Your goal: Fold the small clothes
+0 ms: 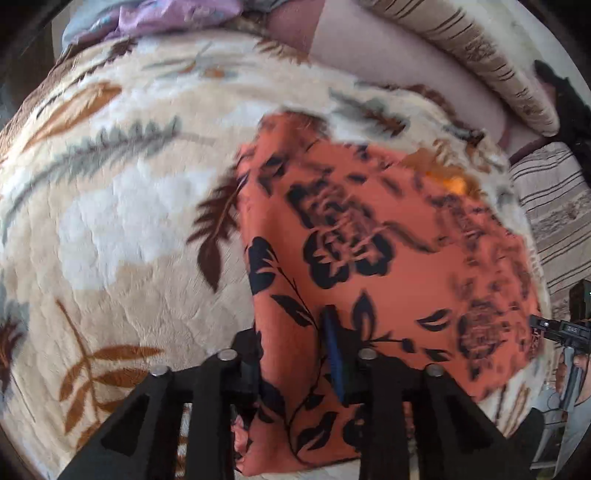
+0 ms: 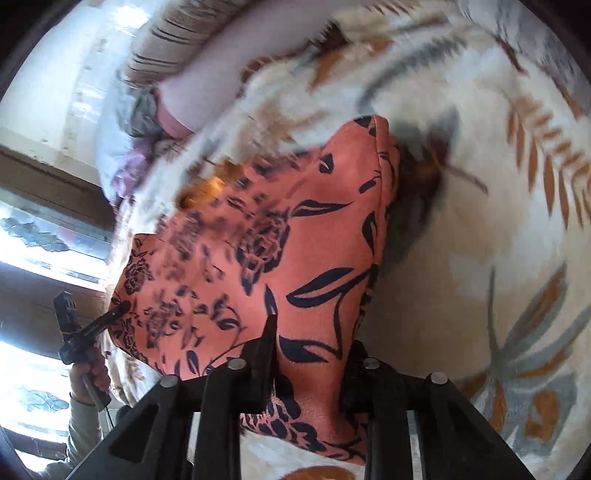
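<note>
An orange cloth [image 1: 369, 236] printed with black flowers lies spread on a cream blanket [image 1: 122, 221] with a leaf pattern, the blanket covering a bed. In the left wrist view the left gripper [image 1: 291, 354] has its two fingers on either side of the near edge of the cloth: the blue-padded finger [image 1: 334, 354] lies on top of the fabric and the other finger sits at the cloth's left border, with fabric filling the gap between them, so the jaws stand apart around the cloth; whether they press it I cannot tell. In the right wrist view the right gripper [image 2: 314, 354] likewise straddles the near edge of the cloth [image 2: 295, 240], one finger [image 2: 267, 347] on the fabric and the other at its right fold, jaws apart with cloth between them. The right edge of the cloth there is doubled over in a soft fold. The left gripper [image 2: 88, 328] also shows at the far left of the right view, held in a hand [image 2: 90, 380]. A striped pillow [image 1: 480, 62] lies beyond the blanket, and purple fabric [image 1: 173, 14] is bunched at the far edge. Both views are blurred in places.
</note>
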A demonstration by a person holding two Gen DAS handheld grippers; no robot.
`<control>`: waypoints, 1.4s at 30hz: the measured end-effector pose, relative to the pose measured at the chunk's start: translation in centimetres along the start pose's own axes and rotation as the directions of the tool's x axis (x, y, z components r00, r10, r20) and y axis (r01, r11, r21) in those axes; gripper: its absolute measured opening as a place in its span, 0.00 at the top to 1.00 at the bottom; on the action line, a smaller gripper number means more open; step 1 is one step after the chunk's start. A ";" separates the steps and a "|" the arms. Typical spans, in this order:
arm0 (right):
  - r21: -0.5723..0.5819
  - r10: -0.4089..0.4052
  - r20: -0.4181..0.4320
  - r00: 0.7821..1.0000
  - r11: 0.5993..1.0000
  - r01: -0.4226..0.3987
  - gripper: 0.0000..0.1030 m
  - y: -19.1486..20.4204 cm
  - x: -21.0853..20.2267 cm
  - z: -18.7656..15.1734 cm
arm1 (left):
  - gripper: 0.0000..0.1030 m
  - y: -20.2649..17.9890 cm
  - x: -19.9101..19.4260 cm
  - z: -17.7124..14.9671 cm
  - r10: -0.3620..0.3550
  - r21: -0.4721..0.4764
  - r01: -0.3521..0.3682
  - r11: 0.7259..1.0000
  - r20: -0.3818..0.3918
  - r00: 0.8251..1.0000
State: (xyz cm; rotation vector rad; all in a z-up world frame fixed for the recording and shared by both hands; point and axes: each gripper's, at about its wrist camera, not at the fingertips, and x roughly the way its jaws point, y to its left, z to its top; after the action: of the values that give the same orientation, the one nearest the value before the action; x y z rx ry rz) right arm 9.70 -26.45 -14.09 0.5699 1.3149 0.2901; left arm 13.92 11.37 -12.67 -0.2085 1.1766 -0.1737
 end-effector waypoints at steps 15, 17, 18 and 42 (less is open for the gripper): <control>-0.033 -0.157 0.238 0.959 0.985 0.170 0.78 1.9 -0.6 9.0 | 0.84 -2.1 2.0 9.1 0.094 0.037 -0.097 0.995 0.079 0.992; -0.108 -0.227 0.284 0.931 0.958 0.266 0.87 3.7 -1.4 8.5 | 0.93 -2.7 0.9 9.5 0.100 0.061 -0.107 0.992 0.107 0.989; -0.144 -0.253 0.320 0.913 0.939 0.311 0.87 4.7 -2.2 8.0 | 0.94 -3.0 -0.1 9.6 0.096 0.080 -0.108 0.991 0.140 0.985; 0.087 -0.164 0.265 0.950 0.985 0.146 0.76 -1.4 -1.6 9.8 | 0.88 -1.7 2.4 10.5 0.133 0.062 -0.145 0.988 0.166 0.977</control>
State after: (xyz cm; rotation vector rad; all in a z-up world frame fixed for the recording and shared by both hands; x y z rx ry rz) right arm 18.59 -30.70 -12.15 0.5383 1.0983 0.0356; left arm 24.44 9.88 -10.49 -0.0729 1.0178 -0.0759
